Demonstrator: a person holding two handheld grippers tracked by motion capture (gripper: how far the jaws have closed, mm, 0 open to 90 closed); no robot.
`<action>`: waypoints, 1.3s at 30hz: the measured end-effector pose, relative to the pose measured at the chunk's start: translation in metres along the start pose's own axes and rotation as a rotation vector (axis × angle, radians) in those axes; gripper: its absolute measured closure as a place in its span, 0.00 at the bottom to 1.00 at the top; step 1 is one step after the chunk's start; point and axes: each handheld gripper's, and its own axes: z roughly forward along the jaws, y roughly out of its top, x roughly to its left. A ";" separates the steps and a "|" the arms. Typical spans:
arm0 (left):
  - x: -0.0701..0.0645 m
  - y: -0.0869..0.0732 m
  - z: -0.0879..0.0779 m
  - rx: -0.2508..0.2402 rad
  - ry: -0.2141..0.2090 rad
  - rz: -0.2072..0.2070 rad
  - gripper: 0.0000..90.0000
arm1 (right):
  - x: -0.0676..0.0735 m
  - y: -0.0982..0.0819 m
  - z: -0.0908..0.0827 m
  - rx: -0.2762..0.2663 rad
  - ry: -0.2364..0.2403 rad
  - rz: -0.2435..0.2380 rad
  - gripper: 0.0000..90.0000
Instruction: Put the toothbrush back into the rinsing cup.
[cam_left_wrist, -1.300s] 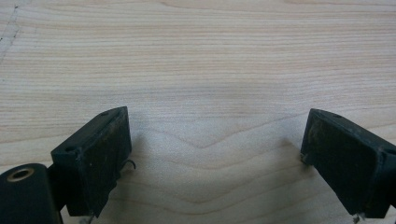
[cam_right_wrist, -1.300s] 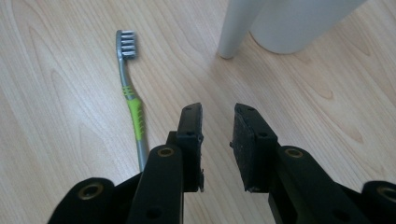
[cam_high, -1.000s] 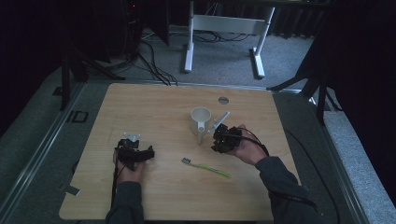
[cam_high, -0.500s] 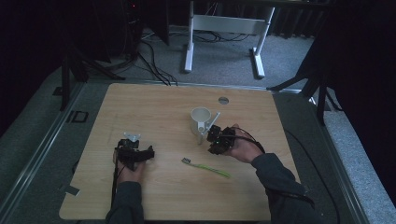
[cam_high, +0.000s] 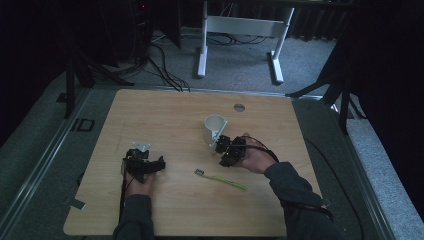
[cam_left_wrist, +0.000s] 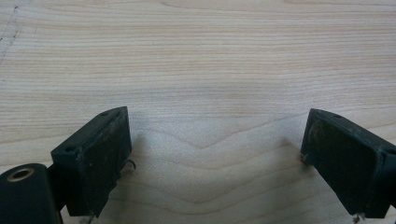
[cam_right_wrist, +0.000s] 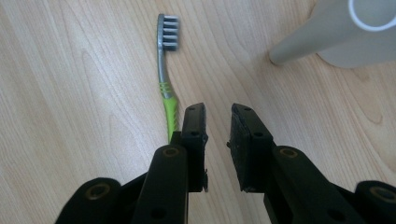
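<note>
Carefully, I should widen my nearly closed, empty right tongs (cam_right_wrist: 216, 122) and straddle the toothbrush (cam_right_wrist: 165, 65) handle beside them.

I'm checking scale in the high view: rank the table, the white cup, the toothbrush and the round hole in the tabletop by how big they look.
1. table
2. toothbrush, longest of the small things but thin
3. white cup, shorter yet bulkier, so these two are close
4. round hole
</note>
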 end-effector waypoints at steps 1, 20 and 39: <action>0.000 0.000 0.000 0.000 0.000 0.000 0.10 | 0.001 0.001 0.001 0.009 0.002 -0.005 0.84; 0.000 0.000 0.000 -0.002 0.000 -0.004 0.10 | 0.008 0.008 0.012 0.073 0.022 -0.047 0.85; 0.000 0.000 0.000 -0.001 0.000 -0.001 0.10 | 0.017 0.014 0.031 0.140 0.062 -0.084 0.85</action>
